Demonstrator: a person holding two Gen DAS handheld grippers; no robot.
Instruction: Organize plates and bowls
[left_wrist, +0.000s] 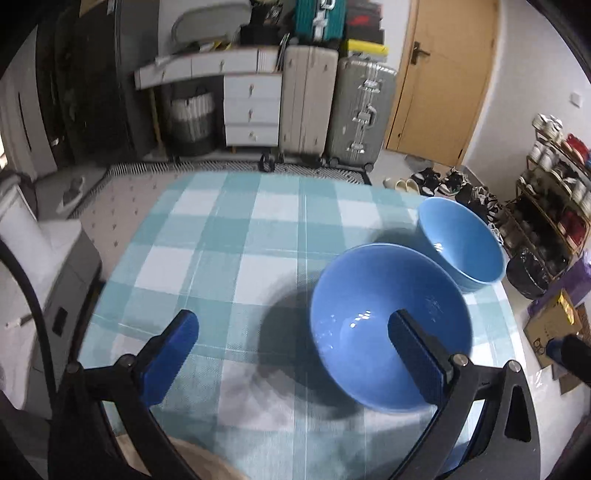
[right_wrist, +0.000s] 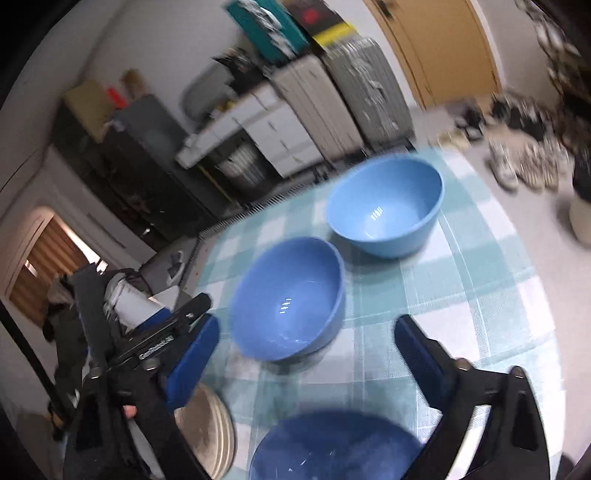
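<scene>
Bowls of glossy blue, the near one (left_wrist: 388, 325) just beside the far one (left_wrist: 461, 243) on the checked worktop (left_wrist: 229, 236), look rigid, slippery and breakable, best pinched at the rim by either released, gaping tool (left_wrist: 291, 347).

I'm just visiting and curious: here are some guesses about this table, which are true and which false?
1. Both lighter blue bowls, the near bowl and the far bowl, are empty. True.
2. The two bowls are stacked. False: they stand side by side on the checked tablecloth.
3. The right gripper is open. True.
4. The left gripper clamps a bowl. False: it is open, holding nothing.
5. A third, darker blue bowl is nearby. True.
</scene>
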